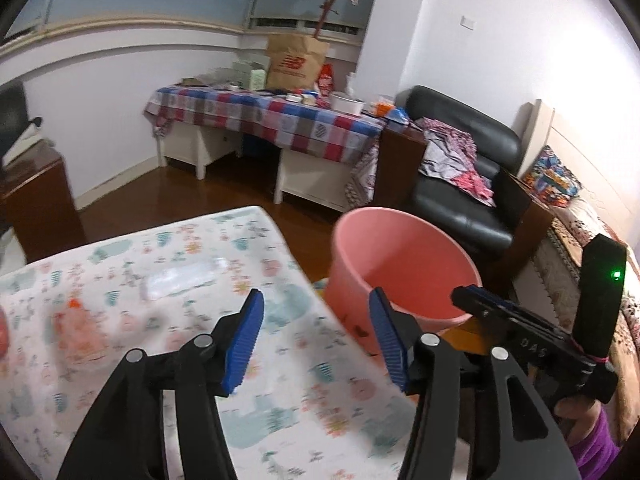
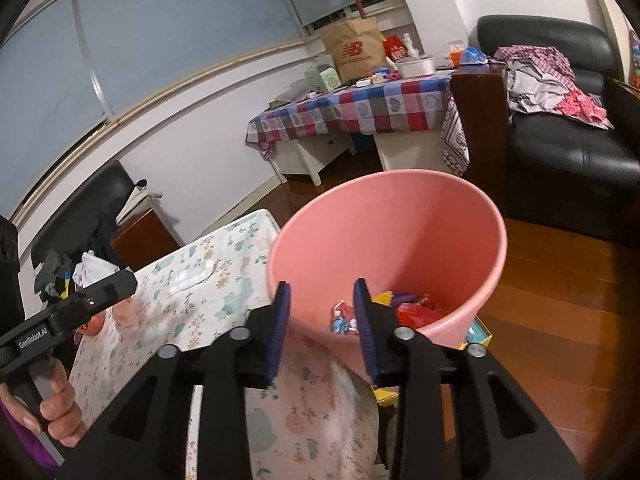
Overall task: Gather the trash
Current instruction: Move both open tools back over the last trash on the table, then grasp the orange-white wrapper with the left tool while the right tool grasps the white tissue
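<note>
Both grippers are empty: the left gripper [image 1: 316, 344] gapes wide over the table [image 1: 120, 320], the right gripper [image 2: 322, 328] stands partly open at the rim of the pink bin [image 2: 400, 224], which sits on the floor just beside the table edge. Wrappers [image 2: 404, 312], red, blue and yellow, lie in the bin's bottom, so a drop looks just finished. Next, I judge, a reach back to the table, where a clear packet [image 1: 180, 278] lies flat and a blurred orange scrap [image 1: 74, 302] sits near it.

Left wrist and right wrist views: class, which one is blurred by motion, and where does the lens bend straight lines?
Left wrist view: the floral tablecloth smears with motion blur. Right wrist view: sharper, yet the window rail bows into a curve.
</note>
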The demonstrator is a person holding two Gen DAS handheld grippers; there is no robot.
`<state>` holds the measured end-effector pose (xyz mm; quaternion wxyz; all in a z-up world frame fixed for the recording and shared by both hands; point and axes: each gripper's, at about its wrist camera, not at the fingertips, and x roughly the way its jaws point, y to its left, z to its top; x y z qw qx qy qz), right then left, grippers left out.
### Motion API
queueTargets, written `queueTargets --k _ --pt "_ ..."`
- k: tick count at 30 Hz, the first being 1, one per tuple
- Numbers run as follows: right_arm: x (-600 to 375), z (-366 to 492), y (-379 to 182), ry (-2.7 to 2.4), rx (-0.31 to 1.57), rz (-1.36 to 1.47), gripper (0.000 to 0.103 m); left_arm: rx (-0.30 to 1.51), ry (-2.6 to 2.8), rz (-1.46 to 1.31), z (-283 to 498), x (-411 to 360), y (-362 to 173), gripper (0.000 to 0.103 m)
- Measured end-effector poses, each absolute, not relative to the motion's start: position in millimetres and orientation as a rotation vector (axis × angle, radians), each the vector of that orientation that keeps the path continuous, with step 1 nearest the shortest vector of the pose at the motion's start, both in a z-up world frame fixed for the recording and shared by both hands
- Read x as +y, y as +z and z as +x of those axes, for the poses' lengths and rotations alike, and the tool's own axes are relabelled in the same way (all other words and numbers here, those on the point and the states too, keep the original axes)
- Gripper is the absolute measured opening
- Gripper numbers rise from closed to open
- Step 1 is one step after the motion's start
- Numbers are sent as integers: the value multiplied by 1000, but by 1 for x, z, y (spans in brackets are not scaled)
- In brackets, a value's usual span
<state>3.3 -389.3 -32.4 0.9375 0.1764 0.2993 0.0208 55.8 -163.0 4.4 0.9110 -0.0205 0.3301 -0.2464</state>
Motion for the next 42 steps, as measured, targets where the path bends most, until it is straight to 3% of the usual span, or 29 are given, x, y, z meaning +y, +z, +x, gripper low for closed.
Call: queueTargets --k 20,35,38,40,42 --pt "-310 18 -35 176 703 239 38 705 -204 -138 45 -15 -26 58" --pt "-250 55 -45 285 791 158 38 764 -101 -211 95 1 -56 58" --pt "-241 72 -45 313 798 156 38 778 -97 -214 102 2 -62 52" --pt "-235 86 -45 329 803 159 38 791 -106 -235 105 5 -66 32" --pt "-230 99 -47 342 805 163 38 779 -110 -251 104 8 -68 28"
